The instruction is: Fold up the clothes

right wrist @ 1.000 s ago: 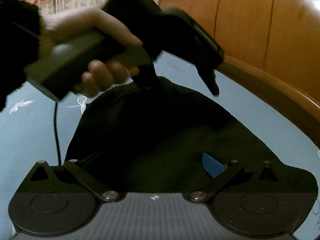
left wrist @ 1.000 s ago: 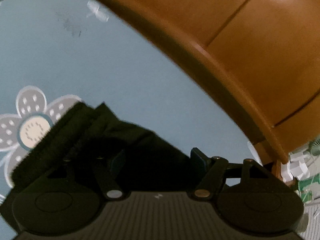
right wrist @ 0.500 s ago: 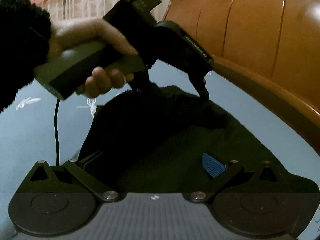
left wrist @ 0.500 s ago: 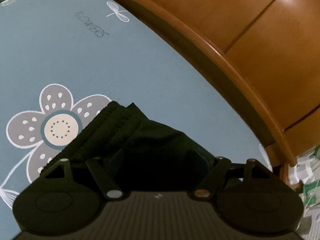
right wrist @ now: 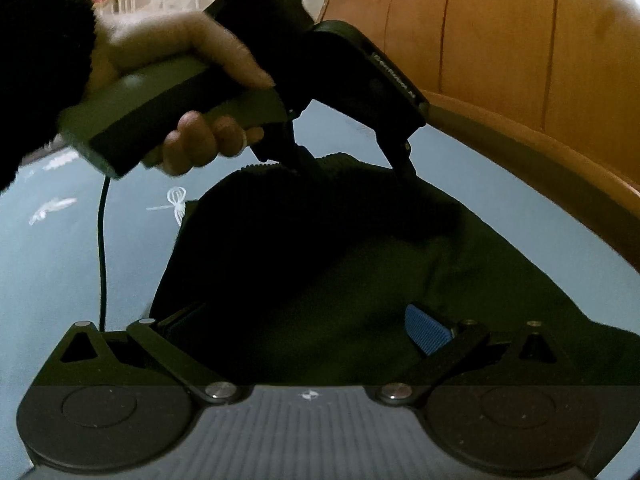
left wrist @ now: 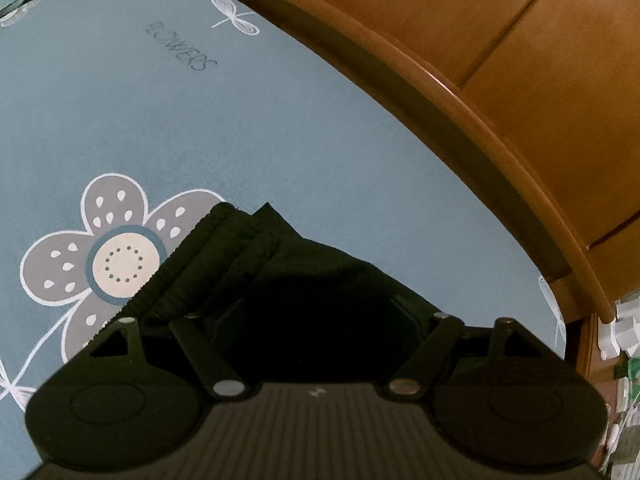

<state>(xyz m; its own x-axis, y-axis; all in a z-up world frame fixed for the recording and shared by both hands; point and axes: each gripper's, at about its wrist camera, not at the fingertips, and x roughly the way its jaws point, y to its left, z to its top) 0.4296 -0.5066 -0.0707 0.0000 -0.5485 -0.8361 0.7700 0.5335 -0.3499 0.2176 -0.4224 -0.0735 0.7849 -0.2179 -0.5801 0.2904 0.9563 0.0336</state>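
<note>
Bed: blue flowered sheet [left wrist: 280, 128], wooden headboard [left wrist: 500, 80] at 2 o'clock.
Garment: black garment [right wrist: 320, 264], folded.
Left gripper [right wrist: 352, 164]: jaws just widened, spread astride the waistband; a clean lift-off is advised.
Right gripper [right wrist: 308, 332]: jaws spread, nothing clamped.

Both views are dim, with a warm indoor cast. The strongest light falls from above: a white glare spot sits on the headboard [left wrist: 520, 92] at the upper right of the left wrist view, and a softer sheen shows on the same wood at the upper right of the right wrist view. The garment [right wrist: 320, 272] reads as a near-black mass with almost no fold detail, and the claw bodies along the bottom of each frame merge into it. The sheet [left wrist: 200, 128] is evenly lit and fairly sharp, its print legible. Fisheye bending curves the headboard rail strongly, and corners darken. The hand [right wrist: 192, 80] is slightly soft.
</note>
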